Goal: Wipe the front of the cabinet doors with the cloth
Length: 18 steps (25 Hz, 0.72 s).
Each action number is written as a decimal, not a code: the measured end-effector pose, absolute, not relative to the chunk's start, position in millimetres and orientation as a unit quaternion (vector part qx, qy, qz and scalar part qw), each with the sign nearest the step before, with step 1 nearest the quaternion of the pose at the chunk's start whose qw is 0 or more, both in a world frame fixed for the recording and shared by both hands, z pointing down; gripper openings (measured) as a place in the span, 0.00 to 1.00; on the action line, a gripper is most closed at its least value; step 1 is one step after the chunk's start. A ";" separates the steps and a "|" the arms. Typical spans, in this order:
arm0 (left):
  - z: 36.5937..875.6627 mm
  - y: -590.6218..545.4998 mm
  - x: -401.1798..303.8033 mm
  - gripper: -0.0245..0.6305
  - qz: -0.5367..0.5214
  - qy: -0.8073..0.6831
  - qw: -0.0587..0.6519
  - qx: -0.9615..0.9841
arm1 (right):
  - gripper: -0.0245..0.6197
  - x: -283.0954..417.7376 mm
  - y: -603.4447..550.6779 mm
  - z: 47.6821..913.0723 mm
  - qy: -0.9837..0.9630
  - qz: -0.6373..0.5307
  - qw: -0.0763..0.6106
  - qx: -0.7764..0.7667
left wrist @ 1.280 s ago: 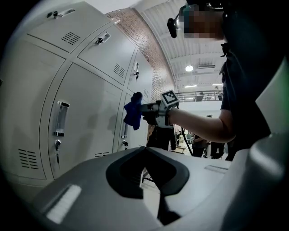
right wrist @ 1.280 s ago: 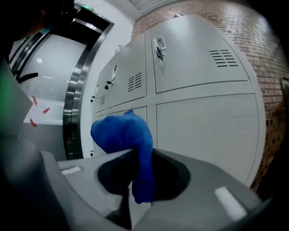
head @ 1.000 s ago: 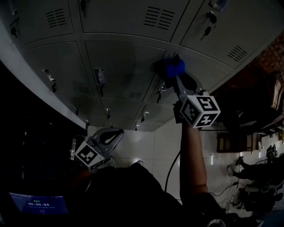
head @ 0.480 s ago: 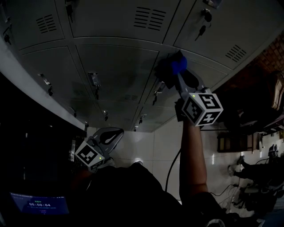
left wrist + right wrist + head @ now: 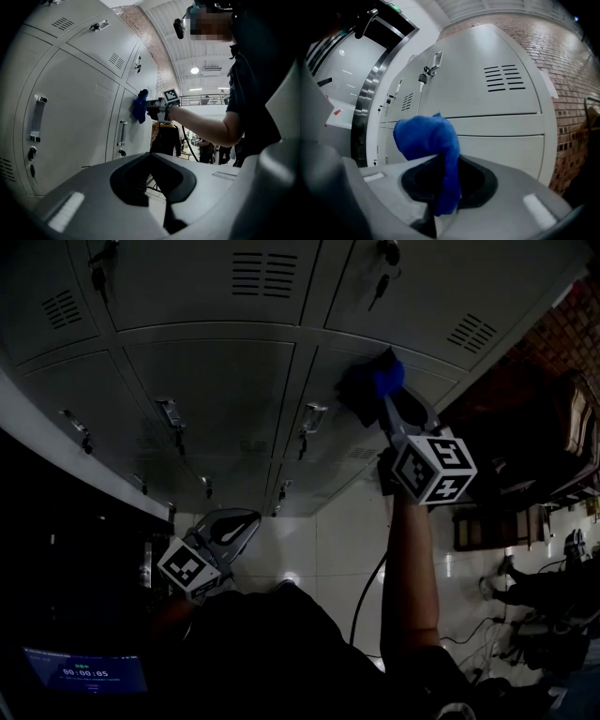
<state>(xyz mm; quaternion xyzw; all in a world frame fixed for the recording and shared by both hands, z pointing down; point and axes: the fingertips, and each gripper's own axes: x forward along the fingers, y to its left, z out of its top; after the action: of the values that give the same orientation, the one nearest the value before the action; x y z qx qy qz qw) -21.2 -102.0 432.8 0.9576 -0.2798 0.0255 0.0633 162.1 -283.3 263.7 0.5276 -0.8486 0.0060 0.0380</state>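
Note:
A bank of grey metal cabinet doors (image 5: 216, 390) with vents, handles and locks fills the top of the head view. My right gripper (image 5: 386, 395) is raised on an outstretched arm and shut on a blue cloth (image 5: 378, 381), which is pressed against a door at the right of the bank. In the right gripper view the blue cloth (image 5: 432, 140) bunches out of the shut jaws in front of a grey cabinet door (image 5: 506, 108). My left gripper (image 5: 234, 526) hangs low, away from the doors, jaws shut with nothing in them. The left gripper view shows the blue cloth (image 5: 139, 106) on the cabinet door (image 5: 75, 108).
A pale tiled floor (image 5: 319, 549) lies below the cabinets. A dark steel-edged panel (image 5: 56, 446) flanks them on the left, a brick wall (image 5: 572, 324) on the right. Furniture and a person (image 5: 534, 587) are at the far right. A small screen (image 5: 84, 673) glows bottom left.
My right gripper has carried the blue cloth to the right across the door face, past the handle. The head view has shifted, so the cabinets sit further left. The left gripper stays put.

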 end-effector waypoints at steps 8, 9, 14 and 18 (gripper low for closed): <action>438.2 -105.0 8.8 0.04 0.020 -0.263 0.063 0.962 | 0.15 224.6 -283.1 263.6 -0.825 0.004 0.046 0.563; 439.6 -105.8 11.8 0.04 0.019 -0.262 0.061 0.963 | 0.15 233.9 -282.8 263.8 -0.821 0.004 0.046 0.570; 440.1 -106.4 25.3 0.04 0.022 -0.255 0.058 0.965 | 0.15 282.5 -281.8 265.6 -0.795 0.007 0.045 0.605; 434.6 -104.1 33.4 0.04 0.022 -0.248 0.064 0.966 | 0.15 312.2 -280.7 267.4 -0.778 0.011 0.043 0.627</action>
<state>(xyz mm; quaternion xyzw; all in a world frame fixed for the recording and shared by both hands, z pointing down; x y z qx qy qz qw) 33.4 -104.1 434.6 0.9664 -0.2480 0.0223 0.0635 312.2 -280.7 267.4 0.6270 -0.7777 0.0111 0.0434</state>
